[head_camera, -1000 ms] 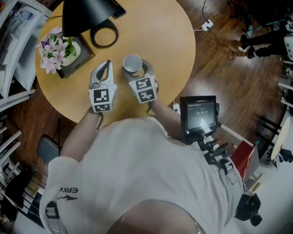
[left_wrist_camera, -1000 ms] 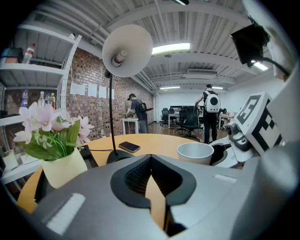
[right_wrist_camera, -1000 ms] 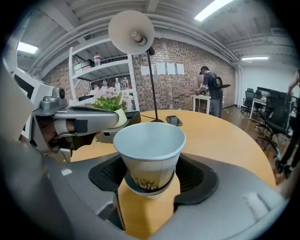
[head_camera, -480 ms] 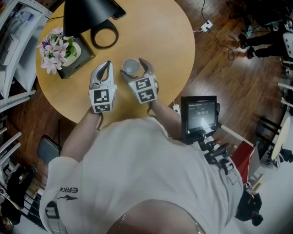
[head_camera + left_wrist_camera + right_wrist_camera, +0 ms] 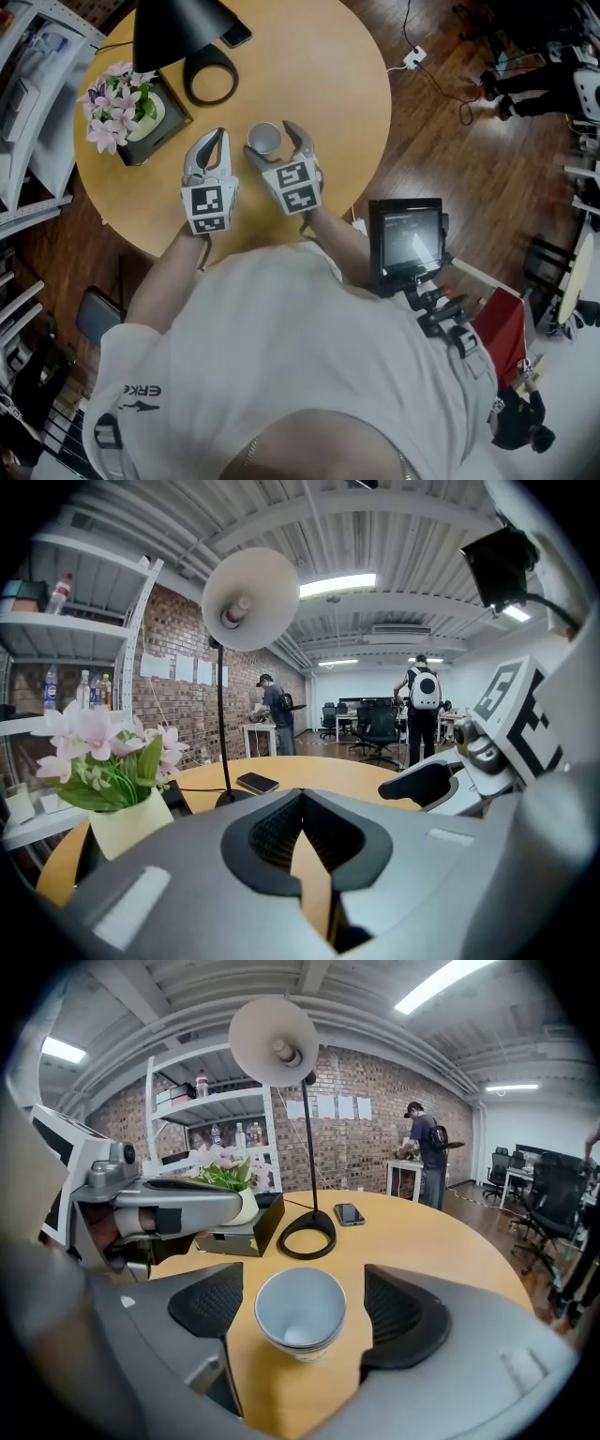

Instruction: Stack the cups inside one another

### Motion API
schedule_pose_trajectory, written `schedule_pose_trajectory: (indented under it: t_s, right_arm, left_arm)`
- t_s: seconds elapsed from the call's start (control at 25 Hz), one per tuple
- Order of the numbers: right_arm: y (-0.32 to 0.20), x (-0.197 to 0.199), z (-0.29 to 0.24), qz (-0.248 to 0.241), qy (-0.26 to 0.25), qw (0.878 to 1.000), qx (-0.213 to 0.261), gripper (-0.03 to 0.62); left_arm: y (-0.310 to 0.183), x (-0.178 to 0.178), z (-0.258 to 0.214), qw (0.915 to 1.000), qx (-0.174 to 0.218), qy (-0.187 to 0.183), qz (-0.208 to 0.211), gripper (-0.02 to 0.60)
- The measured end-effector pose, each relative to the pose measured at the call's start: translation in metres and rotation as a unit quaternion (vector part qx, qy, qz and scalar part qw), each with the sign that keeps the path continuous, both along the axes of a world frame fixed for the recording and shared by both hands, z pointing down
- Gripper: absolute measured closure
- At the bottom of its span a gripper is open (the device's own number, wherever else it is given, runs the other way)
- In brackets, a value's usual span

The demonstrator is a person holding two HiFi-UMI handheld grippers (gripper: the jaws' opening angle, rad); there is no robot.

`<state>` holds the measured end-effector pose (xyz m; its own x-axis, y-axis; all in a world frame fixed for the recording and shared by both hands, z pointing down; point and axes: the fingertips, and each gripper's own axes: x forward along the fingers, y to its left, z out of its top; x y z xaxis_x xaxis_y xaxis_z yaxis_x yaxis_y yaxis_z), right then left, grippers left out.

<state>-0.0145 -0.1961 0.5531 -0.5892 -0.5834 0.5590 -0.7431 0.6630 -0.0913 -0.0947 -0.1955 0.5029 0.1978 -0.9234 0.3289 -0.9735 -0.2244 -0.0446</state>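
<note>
Right tongs (image 5: 269, 140): the jaws stand wide and have just been opening; neither pad touches what stands between them.
Left tongs (image 5: 214, 137): we see the jaws shut on nothing, just beside the right tongs on their left.
Cups (image 5: 300, 1312): upright on the round table (image 5: 328, 84) between the right jaws; the doubled rim makes us think one is already nested.
Risk, withdrawal: if we pull back crooked, a jaw tip could clip the light cups and tip them.
Risk, seating: a cup that is not fully seated could lean or pop up.
Risk, overshoot: a push forward would slide the cups toward the lamp base (image 5: 307, 1234).
</note>
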Motion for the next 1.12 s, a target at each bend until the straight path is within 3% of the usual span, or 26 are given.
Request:
schedule_pose_trajectory:
  t_s: [0.32,0.72,0.92,1.12]
  right_arm:
    - [0.004,0.013,-0.054,0.054,-0.014,0.995,0.089,0.328]
    - [0.046,0.012,-0.105,0.112,-0.028,0.982,0.147,0.520]
    - [0.076,0.010,-0.125,0.145,-0.017,0.975,0.167,0.572]
    - [0.106,0.004,-0.137,0.167,-0.009,0.970,0.178,0.580]
  left_arm:
    - [0.015,-0.004,-0.025,0.9991,0.039,0.017,-0.002,0.580]
    - [0.054,-0.019,-0.064,0.9949,0.091,0.038,0.022,0.580]
    - [0.082,-0.025,-0.080,0.9923,0.107,0.045,0.043,0.580]
    - [0.103,-0.033,-0.090,0.9889,0.120,0.063,0.062,0.580]
